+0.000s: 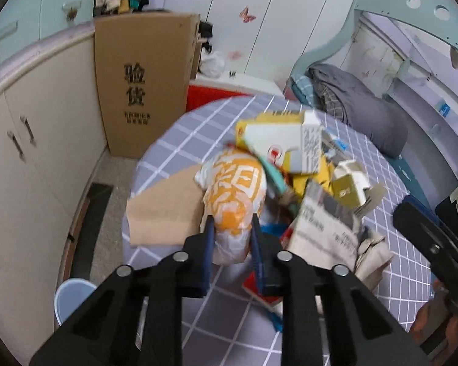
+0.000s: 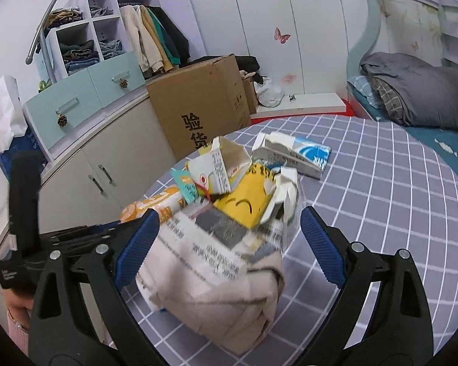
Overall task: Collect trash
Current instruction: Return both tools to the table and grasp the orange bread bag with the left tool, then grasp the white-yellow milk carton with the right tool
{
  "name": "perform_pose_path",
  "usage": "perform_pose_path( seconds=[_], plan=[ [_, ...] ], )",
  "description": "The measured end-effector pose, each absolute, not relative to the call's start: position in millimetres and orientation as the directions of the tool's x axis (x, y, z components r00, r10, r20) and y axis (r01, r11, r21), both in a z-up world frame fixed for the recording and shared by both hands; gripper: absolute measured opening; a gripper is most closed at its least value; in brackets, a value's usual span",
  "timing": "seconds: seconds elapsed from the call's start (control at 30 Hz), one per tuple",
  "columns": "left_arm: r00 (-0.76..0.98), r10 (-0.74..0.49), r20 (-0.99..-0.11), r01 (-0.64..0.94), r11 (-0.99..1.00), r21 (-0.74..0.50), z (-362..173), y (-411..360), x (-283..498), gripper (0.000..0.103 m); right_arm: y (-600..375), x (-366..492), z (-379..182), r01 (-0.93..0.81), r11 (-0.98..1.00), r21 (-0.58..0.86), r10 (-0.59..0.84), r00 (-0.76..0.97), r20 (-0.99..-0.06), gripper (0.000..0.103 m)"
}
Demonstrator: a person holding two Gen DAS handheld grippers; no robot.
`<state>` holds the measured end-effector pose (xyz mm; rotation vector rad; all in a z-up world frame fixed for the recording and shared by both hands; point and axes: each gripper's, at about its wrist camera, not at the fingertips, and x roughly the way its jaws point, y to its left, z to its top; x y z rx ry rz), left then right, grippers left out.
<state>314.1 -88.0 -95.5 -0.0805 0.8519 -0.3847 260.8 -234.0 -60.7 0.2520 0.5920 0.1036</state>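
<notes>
- Left claw (image 1: 230,228) is clamped on an orange-and-white bag (image 1: 233,195) at the near edge of the trash heap.
- Right claw (image 2: 229,244) stands wide apart, its pads on either side of a newspaper wad (image 2: 210,271), not gripping it.
- Beyond both claws, cartons (image 2: 219,167) and a blue-white box (image 2: 302,155) lie on the checked surface (image 2: 381,198); most of the trash seems uncollected.
- A bin (image 1: 73,297) sits low left of the left claw; a cardboard sheet (image 1: 165,210) lies just left of the bag, possibly in the way.
</notes>
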Motion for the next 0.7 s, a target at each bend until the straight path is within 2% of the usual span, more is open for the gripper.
perform_pose_path(
  seconds=[0.23, 0.37, 0.57, 0.63, 0.67, 0.7],
  plan=[
    [0.683, -0.37, -0.63, 0.264, 0.929, -0.259, -63.6, -70.5, 307.6, 0.016, -235.4, 307.0, -59.0, -0.049, 0.952, 0.302, 0.225, 0.781, -0.583, 0.091],
    [0.72, -0.376, -0.582, 0.254, 0.925, -0.283, -50.1, -58.7, 304.7, 0.016, -230.4, 340.0, -67.3, -0.05, 0.943, 0.329, 0.258, 0.735, -0.627, 0.081],
    [0.748, -0.343, -0.568, 0.215, 0.935, -0.282, -45.7, -45.0, 313.5, 0.016, -219.4, 380.2, -80.4, -0.017, 0.948, 0.316, 0.239, 0.694, -0.679, 0.077],
    [0.746, -0.341, -0.571, 0.205, 0.935, -0.291, -47.6, -38.2, 317.4, 0.016, -214.5, 390.3, -85.2, -0.025, 0.946, 0.322, 0.255, 0.67, -0.697, 0.068],
    [0.746, -0.338, -0.573, 0.199, 0.935, -0.293, -48.3, -34.9, 319.4, 0.016, -212.6, 394.0, -86.8, -0.03, 0.946, 0.323, 0.261, 0.66, -0.705, 0.055],
    [0.746, -0.336, -0.575, 0.195, 0.936, -0.294, -49.5, -32.3, 320.6, 0.016, -210.0, 397.7, -88.8, -0.04, 0.944, 0.326, 0.273, 0.646, -0.713, 0.03]
  ],
)
